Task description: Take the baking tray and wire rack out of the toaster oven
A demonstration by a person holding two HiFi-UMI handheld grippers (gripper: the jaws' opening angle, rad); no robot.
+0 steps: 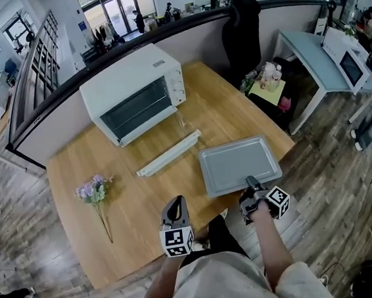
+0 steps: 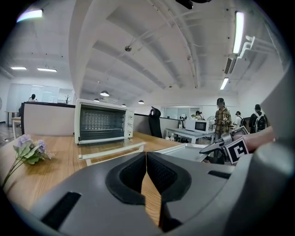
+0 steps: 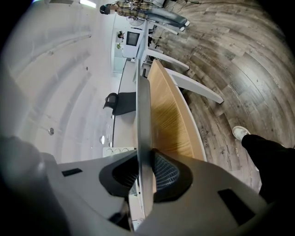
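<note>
- On the worktop (image 1: 132, 203), near right part: tray (image 1: 239, 164) lying flat and out of the oven (image 1: 134, 91), long axis running left to right, near long edge facing the person.
- Right claw (image 1: 251, 186) pinching the middle of that near edge, thin metal rim clamped edge-on between both pads in the right gripper view.
- Left claw (image 1: 174, 209) pressed together on nothing, poised over the worktop's near edge, just left of the tray and apart from it.
- Far left on the worktop: oven, door (image 1: 168, 153) dropped open toward the person, mouth facing the claws at a slant.
- Rack not clearly made out in any view; presumably inside the dark cavity.
- Judged step in hand: setting the tray down, with release to follow.
- Key relation for the rack: oven up and to the left of both claws, well apart; left claw nearer and already aimed at the mouth.
- Rack's long axis probably parallel to the door, so a straight pull out over the door looks right.
- Flowers (image 1: 92, 191) at the left, clear of that path.
</note>
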